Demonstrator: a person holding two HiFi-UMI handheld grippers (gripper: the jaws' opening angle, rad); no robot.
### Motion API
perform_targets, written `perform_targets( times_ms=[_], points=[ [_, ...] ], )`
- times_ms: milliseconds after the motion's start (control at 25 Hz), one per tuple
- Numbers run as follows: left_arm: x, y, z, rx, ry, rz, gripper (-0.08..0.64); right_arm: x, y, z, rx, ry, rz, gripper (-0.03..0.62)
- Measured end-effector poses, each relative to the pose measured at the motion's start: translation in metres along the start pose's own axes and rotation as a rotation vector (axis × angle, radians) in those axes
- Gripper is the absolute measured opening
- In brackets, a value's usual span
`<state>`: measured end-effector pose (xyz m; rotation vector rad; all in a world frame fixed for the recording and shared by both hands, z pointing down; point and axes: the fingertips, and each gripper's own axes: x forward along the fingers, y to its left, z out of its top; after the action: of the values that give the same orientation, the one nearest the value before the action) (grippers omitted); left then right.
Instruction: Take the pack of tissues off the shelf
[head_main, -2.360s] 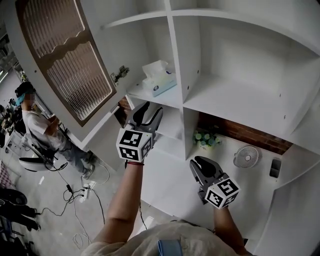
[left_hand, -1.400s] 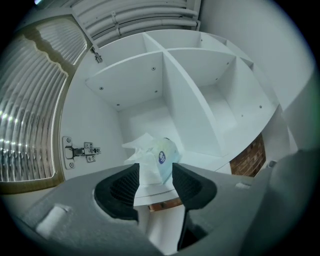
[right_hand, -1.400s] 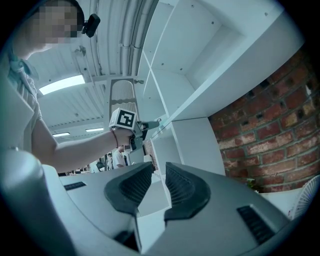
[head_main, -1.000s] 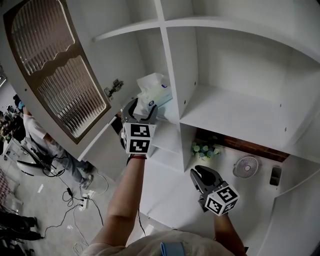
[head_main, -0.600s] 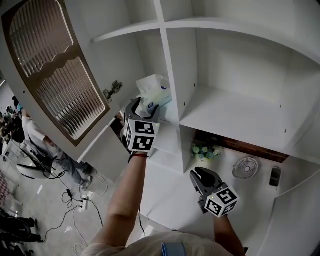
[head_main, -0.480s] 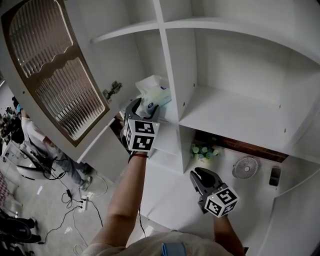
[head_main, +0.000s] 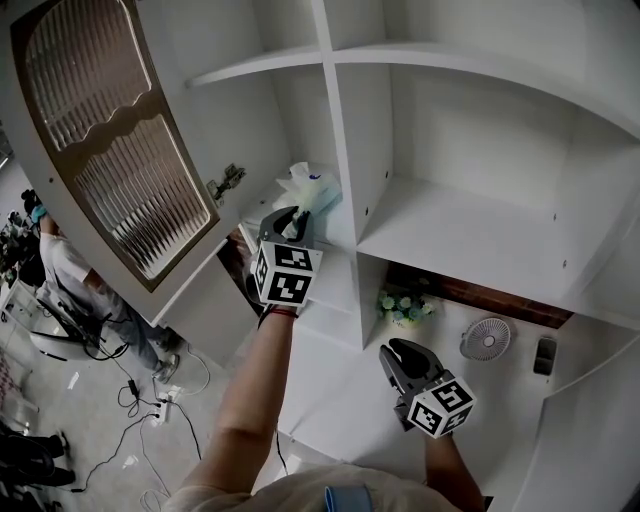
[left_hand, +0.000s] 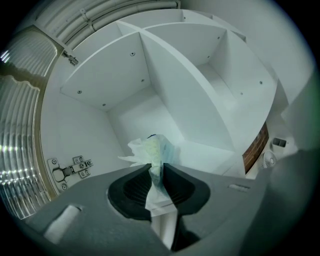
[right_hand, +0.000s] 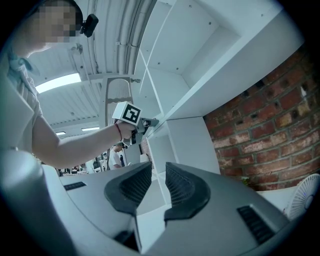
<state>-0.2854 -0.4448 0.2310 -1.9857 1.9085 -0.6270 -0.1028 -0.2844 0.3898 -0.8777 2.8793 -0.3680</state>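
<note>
Centre frame, the left gripper (head_main: 291, 217) has just closed on the pack of tissues (head_main: 309, 187), pinching it. Lower right, the right gripper (head_main: 399, 352) hangs empty, jaws slightly apart.

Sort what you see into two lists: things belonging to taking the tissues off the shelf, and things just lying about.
Job: tissues; shelf; left gripper, jaws just closing on them.
Lying about: fan; flowers; right gripper, empty.

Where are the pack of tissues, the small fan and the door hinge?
pack of tissues (left_hand: 155, 150): left gripper view, crumpled top
small fan (head_main: 487, 339): head view, round grille
door hinge (left_hand: 70, 169): left gripper view, metal arm
</note>
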Motion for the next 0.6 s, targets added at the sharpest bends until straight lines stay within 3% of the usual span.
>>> perform_targets(
  times_ms=[160,600],
  points=[
    [0.002,-0.001,0.002,-0.015,-0.010,0.000,0.042,-0.004,-0.003,0.003,0.002,0.000,-0.013,0.081],
    [-0.020,-0.003,0.007,-0.074,-0.050,-0.005,0.028,-0.013,0.006,0.006,-0.012,-0.004,-0.019,0.081]
  ],
)
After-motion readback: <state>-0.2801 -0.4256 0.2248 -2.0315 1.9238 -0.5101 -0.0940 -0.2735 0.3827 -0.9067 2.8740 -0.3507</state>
